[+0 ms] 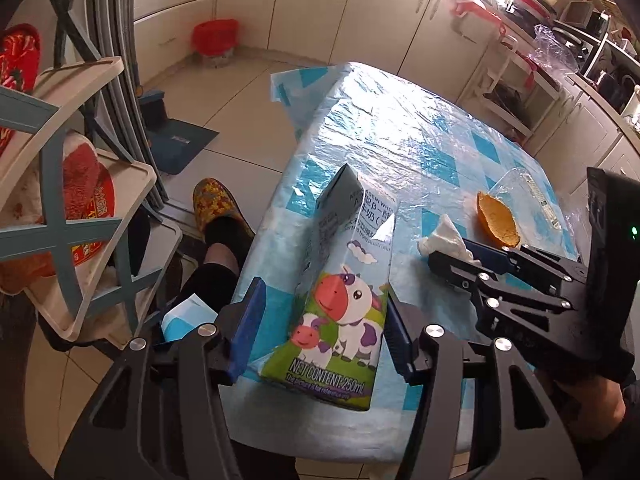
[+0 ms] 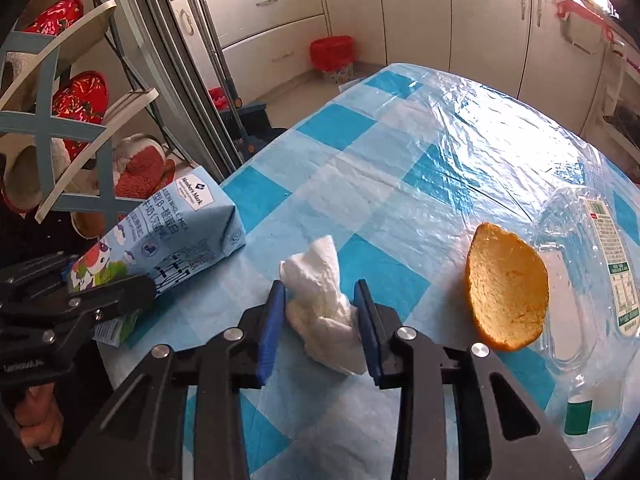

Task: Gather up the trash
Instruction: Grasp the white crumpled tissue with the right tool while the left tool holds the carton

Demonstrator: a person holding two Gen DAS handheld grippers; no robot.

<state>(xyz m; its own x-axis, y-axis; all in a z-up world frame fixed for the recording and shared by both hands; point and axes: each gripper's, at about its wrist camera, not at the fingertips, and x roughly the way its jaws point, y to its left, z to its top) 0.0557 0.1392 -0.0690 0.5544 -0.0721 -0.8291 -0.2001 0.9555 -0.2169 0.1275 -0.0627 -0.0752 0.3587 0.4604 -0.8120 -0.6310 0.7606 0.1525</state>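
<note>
A blue milk carton with cartoon cows (image 1: 344,292) lies on the blue checked table (image 1: 420,140). My left gripper (image 1: 320,320) is open around its lower end, with a gap at the left pad. The carton also shows in the right wrist view (image 2: 168,236). My right gripper (image 2: 320,320) is open with a crumpled white tissue (image 2: 324,304) between its pads; the tissue also shows in the left wrist view (image 1: 440,240). An orange peel (image 2: 506,288) and a flattened clear plastic bottle (image 2: 592,280) lie to the right.
A shoe rack (image 1: 60,216) with slippers stands left of the table. A red bin (image 1: 214,38) sits on the floor by the cabinets. The person's leg and slipper (image 1: 216,208) are beside the table edge.
</note>
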